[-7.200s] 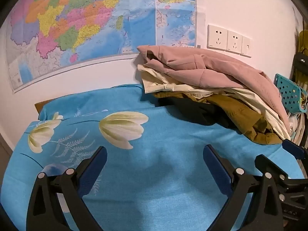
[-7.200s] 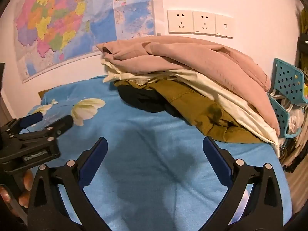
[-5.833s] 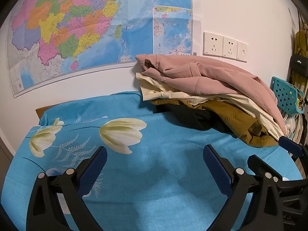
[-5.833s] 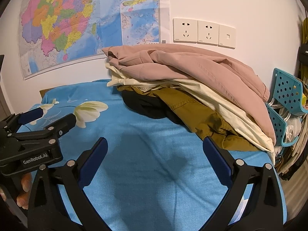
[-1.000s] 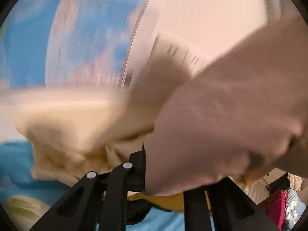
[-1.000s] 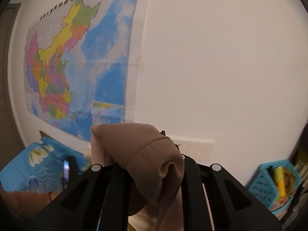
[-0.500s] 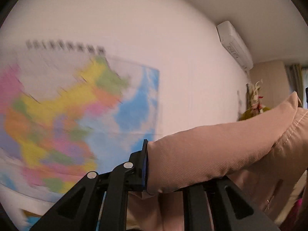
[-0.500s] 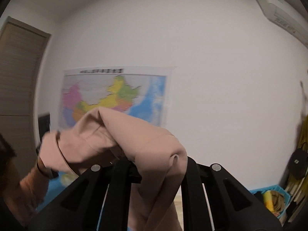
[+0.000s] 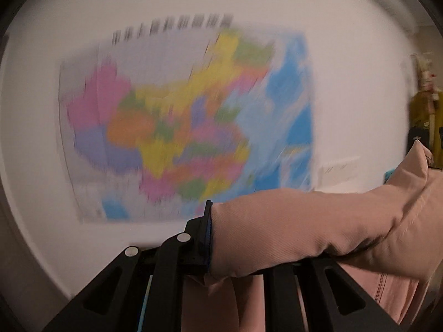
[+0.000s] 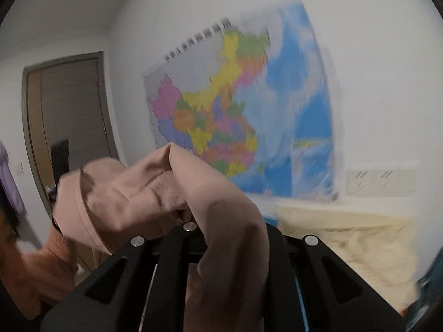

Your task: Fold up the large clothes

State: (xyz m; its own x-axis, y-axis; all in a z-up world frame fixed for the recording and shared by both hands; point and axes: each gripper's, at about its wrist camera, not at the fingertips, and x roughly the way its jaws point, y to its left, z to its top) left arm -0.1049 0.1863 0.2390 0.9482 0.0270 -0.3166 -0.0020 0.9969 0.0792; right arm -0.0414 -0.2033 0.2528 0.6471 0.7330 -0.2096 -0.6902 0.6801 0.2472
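My left gripper [image 9: 235, 251] is shut on a dusty-pink garment [image 9: 304, 229], which drapes over its jaws and stretches away to the right. My right gripper [image 10: 227, 249] is shut on the same pink garment [image 10: 144, 196], which bunches over the jaws and runs off to the left. Both grippers are raised high and face the wall, so the garment hangs between them in the air. The cream garment [image 10: 346, 240] of the pile shows low at the right in the right wrist view. The bed is hidden.
A large coloured wall map [image 9: 188, 127] fills the wall ahead, also in the right wrist view [image 10: 243, 116]. White wall sockets [image 10: 382, 182] sit right of it. A brown door [image 10: 69, 127] stands at the left. My orange sleeve [image 10: 33, 271] is at the lower left.
Both grippers went from open over the bed to shut on the pink garment and lifted it off the pile. In the last half second both views tilted back down and blurred with motion.
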